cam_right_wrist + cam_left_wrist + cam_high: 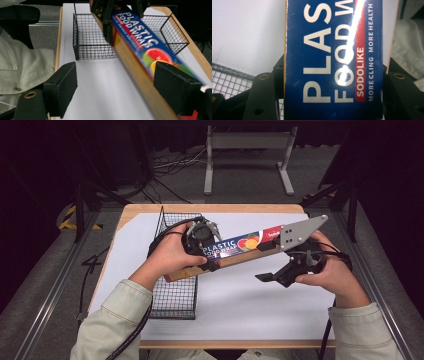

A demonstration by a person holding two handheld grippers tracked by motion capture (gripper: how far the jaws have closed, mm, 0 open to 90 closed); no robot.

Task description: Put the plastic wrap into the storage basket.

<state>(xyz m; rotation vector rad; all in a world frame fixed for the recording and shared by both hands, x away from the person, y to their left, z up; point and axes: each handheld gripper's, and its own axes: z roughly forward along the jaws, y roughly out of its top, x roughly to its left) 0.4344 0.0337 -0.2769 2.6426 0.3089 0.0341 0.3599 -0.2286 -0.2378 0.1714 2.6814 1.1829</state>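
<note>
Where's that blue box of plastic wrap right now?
In the high view the wrap box is held above the table's middle, clamped by the left gripper. Its left end hangs over the wire basket; its right end lies by the open right gripper.

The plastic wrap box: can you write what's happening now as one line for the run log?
left tongs: shut on plastic wrap box | right tongs: open, off box | box: in the air, over wire basket

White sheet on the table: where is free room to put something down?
The white sheet is bare right of the black wire basket, towards the near edge. It is crowded around the blue plastic-wrap box, clamped by the left gripper.
</note>
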